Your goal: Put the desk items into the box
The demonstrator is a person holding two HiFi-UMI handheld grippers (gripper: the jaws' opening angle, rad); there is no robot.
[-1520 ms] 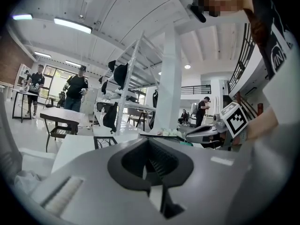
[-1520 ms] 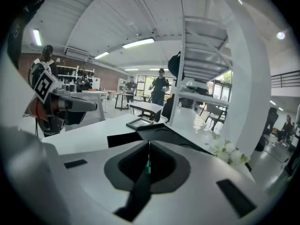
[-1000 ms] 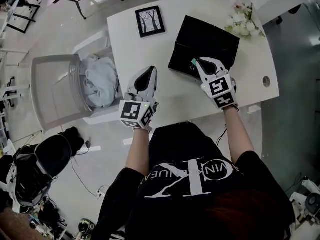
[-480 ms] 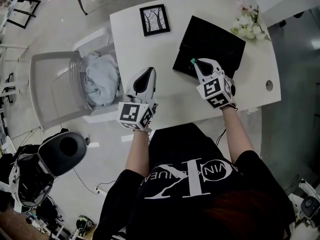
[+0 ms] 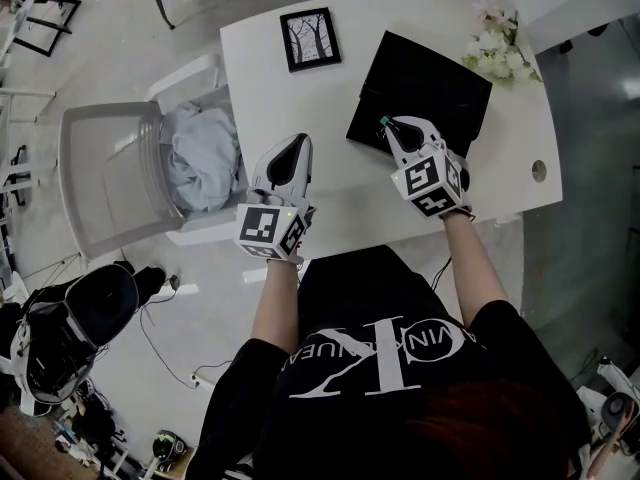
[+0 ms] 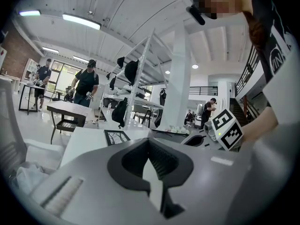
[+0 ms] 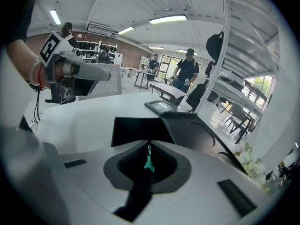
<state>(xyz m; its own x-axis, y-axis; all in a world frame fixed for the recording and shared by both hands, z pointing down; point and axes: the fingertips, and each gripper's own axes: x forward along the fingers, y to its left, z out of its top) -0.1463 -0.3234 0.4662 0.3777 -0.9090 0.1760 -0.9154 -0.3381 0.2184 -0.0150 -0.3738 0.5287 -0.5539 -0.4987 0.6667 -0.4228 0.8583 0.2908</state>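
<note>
White table [image 5: 350, 193] on a pale glossy floor [image 5: 130, 48], grey chair [image 5: 100, 178] beside it, strip lights [image 6: 82, 21] overhead

Left gripper [image 5: 297, 146] has its jaws together with nothing between them, pointing forward. Right gripper [image 5: 391, 125] has its jaws closed on a thin teal item [image 7: 148, 163], angled forward-left. Both forearms [image 5: 275, 303] are bare and stretched forward.

Bare desk [image 5: 332, 183] between left gripper [image 5: 298, 141] and right gripper [image 5: 388, 124], clear lane up to picture frame [image 5: 309, 39]. Right gripper, pinching small teal item [image 7: 148, 163], blocks black box's [image 5: 428, 78] near edge. Flowers [image 5: 497, 54] crowd its far-right corner. Chair [image 5: 105, 183] just beside desk's left edge.
</note>
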